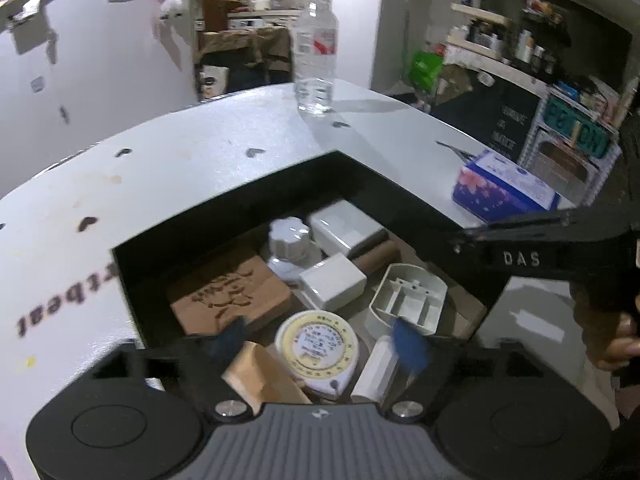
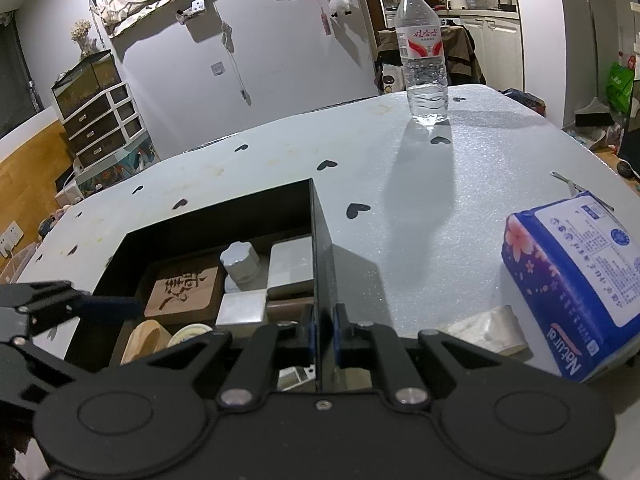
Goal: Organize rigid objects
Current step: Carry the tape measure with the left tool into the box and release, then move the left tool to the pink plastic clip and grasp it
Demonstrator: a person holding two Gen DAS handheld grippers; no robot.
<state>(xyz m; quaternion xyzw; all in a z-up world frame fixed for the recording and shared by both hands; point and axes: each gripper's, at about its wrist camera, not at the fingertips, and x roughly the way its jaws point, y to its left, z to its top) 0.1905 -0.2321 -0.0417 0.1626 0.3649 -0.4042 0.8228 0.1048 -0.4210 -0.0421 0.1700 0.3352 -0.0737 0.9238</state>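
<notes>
A black open box [image 1: 224, 216] on the white table holds several rigid objects: a carved wooden coaster [image 1: 230, 300], a white knob [image 1: 289, 236], white blocks [image 1: 332, 284], a grey plastic tray [image 1: 408, 300] and a round tape measure [image 1: 318, 344]. My left gripper [image 1: 320, 344] is open above the box's near end, empty. My right gripper [image 2: 323, 334] is shut on the box's right wall [image 2: 322, 264], its blue pads on either side of it. The box contents also show in the right wrist view [image 2: 184, 288].
A clear water bottle [image 2: 424, 60] stands at the table's far side. A blue tissue pack [image 2: 580, 280] lies at the right, with a small pale block [image 2: 488, 330] beside it. A metal tool [image 2: 576, 188] lies near the right edge.
</notes>
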